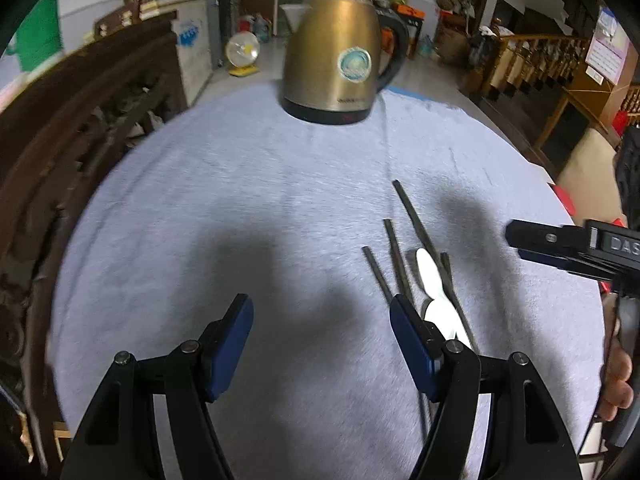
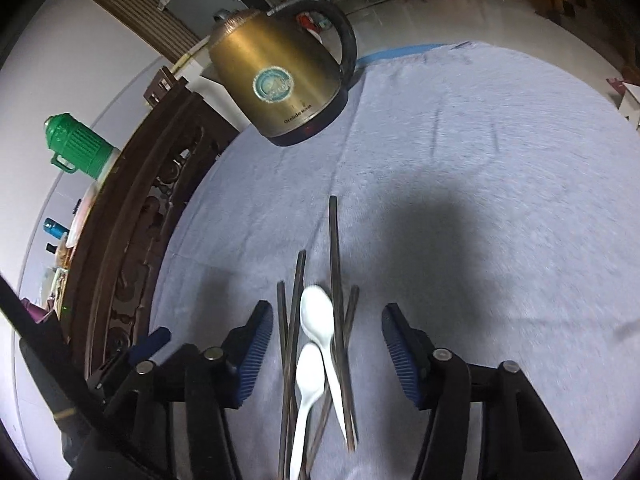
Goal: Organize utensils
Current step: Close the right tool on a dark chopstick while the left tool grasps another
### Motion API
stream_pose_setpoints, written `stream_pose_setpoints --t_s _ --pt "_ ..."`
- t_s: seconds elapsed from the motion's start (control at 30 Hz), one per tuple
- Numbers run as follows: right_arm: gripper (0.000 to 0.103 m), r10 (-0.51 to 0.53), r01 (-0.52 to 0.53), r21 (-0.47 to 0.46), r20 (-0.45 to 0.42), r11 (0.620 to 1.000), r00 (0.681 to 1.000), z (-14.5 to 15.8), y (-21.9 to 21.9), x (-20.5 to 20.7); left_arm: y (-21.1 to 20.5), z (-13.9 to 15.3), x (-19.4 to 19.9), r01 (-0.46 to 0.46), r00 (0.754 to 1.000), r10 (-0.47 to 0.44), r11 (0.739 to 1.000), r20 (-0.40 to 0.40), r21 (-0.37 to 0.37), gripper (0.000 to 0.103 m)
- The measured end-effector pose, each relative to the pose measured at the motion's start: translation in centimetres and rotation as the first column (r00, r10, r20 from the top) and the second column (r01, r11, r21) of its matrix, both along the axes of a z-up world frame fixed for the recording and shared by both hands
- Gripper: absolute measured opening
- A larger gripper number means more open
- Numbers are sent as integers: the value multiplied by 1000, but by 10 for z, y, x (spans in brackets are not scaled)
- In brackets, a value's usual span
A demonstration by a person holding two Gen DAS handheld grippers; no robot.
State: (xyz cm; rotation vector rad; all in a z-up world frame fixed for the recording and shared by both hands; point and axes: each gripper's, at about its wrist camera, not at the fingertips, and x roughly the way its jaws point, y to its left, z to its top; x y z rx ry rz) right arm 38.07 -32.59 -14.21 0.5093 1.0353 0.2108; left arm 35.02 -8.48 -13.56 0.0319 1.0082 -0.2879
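Note:
Several dark chopsticks and two white spoons lie in a loose pile on the pale blue cloth. My right gripper hangs over the pile, open, with the spoons and chopsticks between its blue pads and no pad touching them. In the left wrist view the same chopsticks and a spoon lie just right of my left gripper, which is open over bare cloth. Its right pad hides part of the pile. The right gripper's black body enters from the right edge.
A gold electric kettle with a black handle stands at the far side of the cloth. A dark carved wooden chair back runs along the table's left edge. A green jug stands beyond it. A hand shows at the right edge.

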Motion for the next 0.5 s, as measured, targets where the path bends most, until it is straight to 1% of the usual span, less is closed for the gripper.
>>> stream_pose_setpoints --t_s 0.07,0.13,0.2,0.23,0.3,0.33,0.37,0.47,0.5 --pt "57 -2 2 2 -15 1000 1000 -5 2 13 -5 -8 14 12 999 -13 1000 -44 -25 70" --pt "54 3 -3 9 -31 1000 1000 -11 4 26 -9 -16 24 13 997 -17 999 -79 -47 62" --pt "49 6 -5 9 -46 1000 999 -16 5 37 -13 -25 36 12 992 -20 998 -128 -69 47" --pt "47 8 -8 9 -54 1000 998 -20 7 44 -15 -28 39 12 989 -23 997 -146 -76 45" --pt "41 19 -18 5 -66 1000 998 -24 11 56 -19 -33 44 15 986 -29 996 -166 -83 43" --pt "41 23 -23 0 -71 1000 997 -25 12 61 -21 -34 45 23 985 -36 996 -166 -83 43" --pt "41 25 -26 -8 -76 1000 997 -26 14 65 -22 -35 45 29 985 -43 996 -165 -82 43" --pt "33 36 -43 -58 -120 997 992 -34 23 83 -25 -35 47 50 988 -58 997 -145 -57 43" --pt "33 39 -48 -66 -128 997 991 -36 25 87 -23 -35 49 50 988 -57 997 -145 -54 43"
